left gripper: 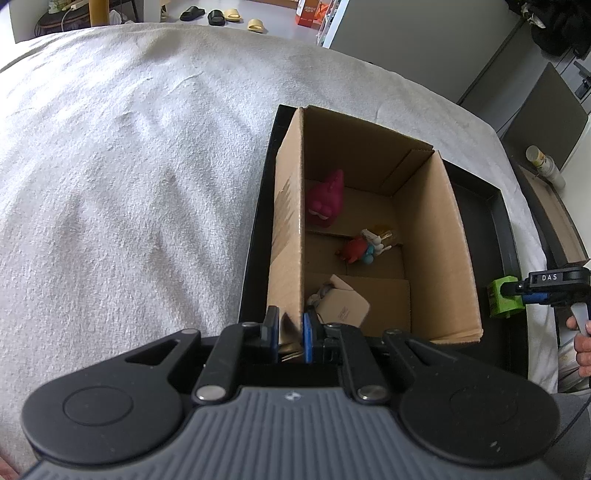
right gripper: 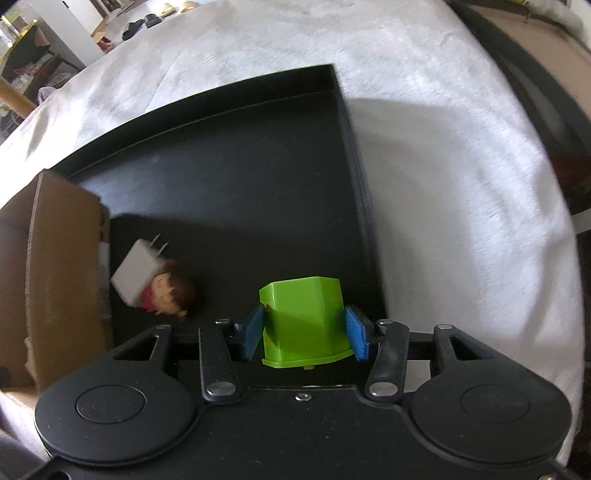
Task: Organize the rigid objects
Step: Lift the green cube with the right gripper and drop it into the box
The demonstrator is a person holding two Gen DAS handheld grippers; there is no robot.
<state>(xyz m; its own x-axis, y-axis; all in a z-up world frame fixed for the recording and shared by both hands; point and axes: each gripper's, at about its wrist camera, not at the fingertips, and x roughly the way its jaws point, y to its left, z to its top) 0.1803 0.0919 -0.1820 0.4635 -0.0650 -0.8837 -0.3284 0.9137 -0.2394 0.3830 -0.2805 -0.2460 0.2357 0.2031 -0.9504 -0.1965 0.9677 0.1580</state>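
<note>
A cardboard box (left gripper: 436, 240) stands open in a black tray (left gripper: 484, 206) on a white cloth. My left gripper (left gripper: 290, 328) is shut on the box's near left wall. Inside lie a magenta toy (left gripper: 327, 201), a red, blue and white figure (left gripper: 364, 249) and a small carton (left gripper: 341, 302). My right gripper (right gripper: 304, 328) is shut on a green block (right gripper: 304, 321), its blue pads on both sides, over the tray's (right gripper: 258, 166) right part. The block (left gripper: 502, 301) also shows beside the box. A white plug (right gripper: 135, 278) and a brown-haired doll (right gripper: 171, 295) lie by the box (right gripper: 55, 258).
The white cloth (left gripper: 129, 166) spreads wide to the left of the tray. A person's hand (left gripper: 583, 347) grips the right tool's handle. A pale jar (left gripper: 543, 162) stands on a side surface at the right. Slippers (left gripper: 221, 16) lie on the floor beyond.
</note>
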